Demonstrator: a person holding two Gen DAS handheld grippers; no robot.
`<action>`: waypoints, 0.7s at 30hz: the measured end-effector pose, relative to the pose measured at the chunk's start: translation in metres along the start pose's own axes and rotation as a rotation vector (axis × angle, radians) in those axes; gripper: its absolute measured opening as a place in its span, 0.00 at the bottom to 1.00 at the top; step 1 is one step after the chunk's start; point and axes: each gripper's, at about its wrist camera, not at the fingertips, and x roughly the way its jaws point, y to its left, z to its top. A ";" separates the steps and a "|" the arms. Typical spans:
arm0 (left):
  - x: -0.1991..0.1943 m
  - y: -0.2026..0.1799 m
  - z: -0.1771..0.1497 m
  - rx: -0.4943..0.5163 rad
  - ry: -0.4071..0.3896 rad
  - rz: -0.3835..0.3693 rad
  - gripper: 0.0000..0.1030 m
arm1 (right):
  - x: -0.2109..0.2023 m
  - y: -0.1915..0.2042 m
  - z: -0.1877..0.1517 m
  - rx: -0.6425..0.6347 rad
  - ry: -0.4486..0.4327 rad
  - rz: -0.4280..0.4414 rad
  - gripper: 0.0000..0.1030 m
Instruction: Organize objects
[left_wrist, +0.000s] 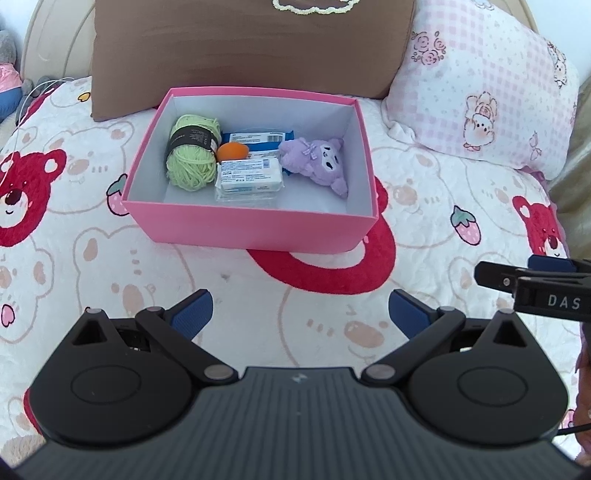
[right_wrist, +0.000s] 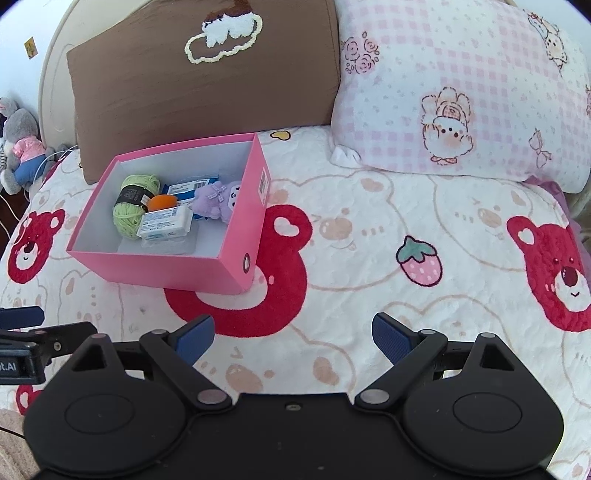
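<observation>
Toward the head of the bed (left_wrist: 258, 314), just in front of the brown pillow (left_wrist: 240, 48), sits the pink box (left_wrist: 251, 225); inside lie a green yarn ball (left_wrist: 190, 153), an orange ball (left_wrist: 232, 151), a white packet (left_wrist: 249, 177), a blue-and-white packet (left_wrist: 258, 140) and a purple plush (left_wrist: 317, 162); the left gripper (left_wrist: 299, 314) and right gripper (right_wrist: 293, 336) hover near the bed's foot edge, jaws spread wide, holding nothing.
</observation>
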 end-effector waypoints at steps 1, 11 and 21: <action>0.000 -0.001 0.000 0.003 -0.001 0.013 1.00 | 0.000 0.000 0.000 -0.008 -0.002 -0.006 0.92; 0.001 0.000 0.001 0.008 0.009 0.016 1.00 | 0.000 0.001 -0.001 -0.032 0.007 -0.037 0.92; 0.003 0.005 -0.002 -0.006 0.024 0.025 1.00 | 0.002 0.003 -0.001 -0.053 0.012 -0.069 0.92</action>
